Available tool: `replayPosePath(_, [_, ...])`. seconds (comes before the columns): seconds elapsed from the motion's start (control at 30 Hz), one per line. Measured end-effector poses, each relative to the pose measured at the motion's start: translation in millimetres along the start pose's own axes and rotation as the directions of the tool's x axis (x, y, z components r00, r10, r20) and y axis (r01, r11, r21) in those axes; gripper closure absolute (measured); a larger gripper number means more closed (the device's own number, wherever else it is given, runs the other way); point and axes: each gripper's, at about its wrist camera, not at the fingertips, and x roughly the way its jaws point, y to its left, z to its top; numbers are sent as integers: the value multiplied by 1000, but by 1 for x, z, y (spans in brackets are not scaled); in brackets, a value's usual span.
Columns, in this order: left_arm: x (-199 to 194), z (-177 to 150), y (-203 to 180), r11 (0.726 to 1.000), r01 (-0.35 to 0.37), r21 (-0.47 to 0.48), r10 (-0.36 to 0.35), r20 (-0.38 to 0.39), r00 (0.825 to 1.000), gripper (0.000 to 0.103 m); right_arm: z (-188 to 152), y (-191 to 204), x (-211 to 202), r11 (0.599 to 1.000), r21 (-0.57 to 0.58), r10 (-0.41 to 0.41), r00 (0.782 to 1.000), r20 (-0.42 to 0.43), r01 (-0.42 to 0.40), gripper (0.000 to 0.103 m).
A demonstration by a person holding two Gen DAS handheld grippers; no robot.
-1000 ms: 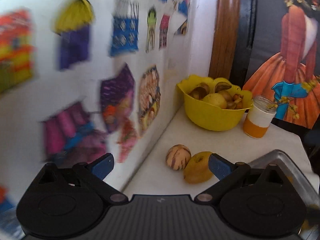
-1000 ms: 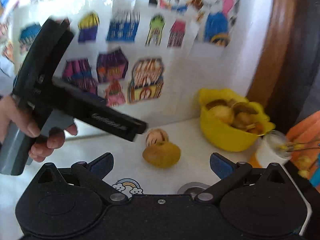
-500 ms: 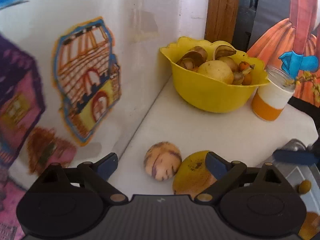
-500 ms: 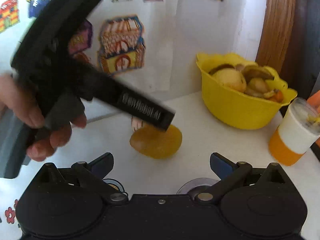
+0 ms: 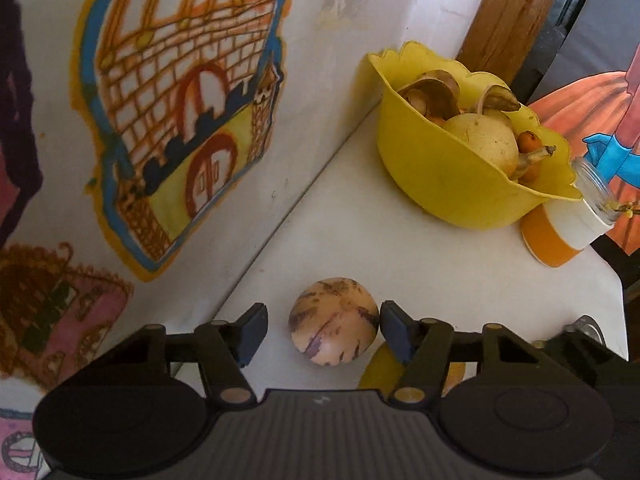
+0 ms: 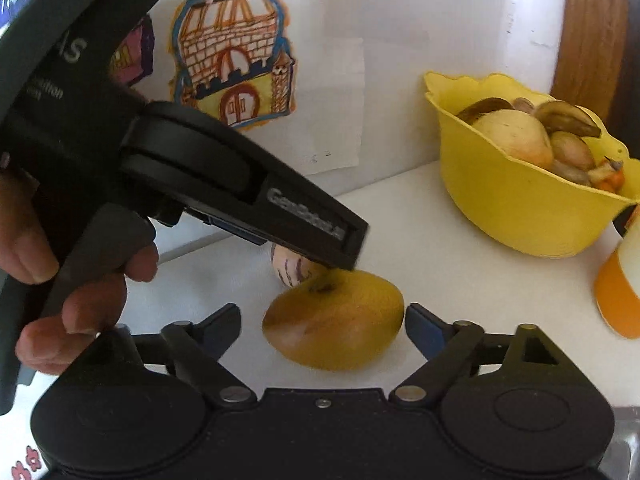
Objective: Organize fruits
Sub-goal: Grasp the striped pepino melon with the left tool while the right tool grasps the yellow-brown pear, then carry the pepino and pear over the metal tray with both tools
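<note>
A round cream fruit with purple stripes lies on the white counter between the open fingers of my left gripper; the right fingertip sits close to it, the left one apart. A yellow mango-like fruit lies beside it, between the open fingers of my right gripper, neither pad touching. The striped fruit peeks out behind the mango, under the left gripper's body. A yellow bowl holding several fruits stands at the back right, also in the right wrist view.
A white wall with children's drawings runs along the counter's left side. An orange and white jar stands right of the bowl. A wooden post rises behind the bowl. The counter's right edge drops off.
Both grippers moved forward and down toward the two loose fruits. The left gripper's fingers now bracket the striped fruit, the right gripper's fingers bracket the mango, and both have narrowed somewhat.
</note>
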Motion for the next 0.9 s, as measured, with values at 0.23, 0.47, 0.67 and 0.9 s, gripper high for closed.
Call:
replayPosePath(0.23, [9,3,-3,1000,-5,-9,4,-22,1000,37,-2,-4,7,1000,2,11,1000,2,-11,26])
replayPosePath(0.47, [17,5,-9,1000,18,3,-18,-19,1000,47,-7,-12,1,1000,-6,25,1000,11,-25,27])
replayPosePath(0.67, [16,1,-15,1000,2,21,-2,3,1000,49,-16,-11,-15,1000,-18,25,1000,11,-25,27])
replayPosePath(0.9, [7,-9,-11,1000,25,-11,-25,-12,1000,49,-22,-9,-28,1000,-3,23,1000,17,-23,27])
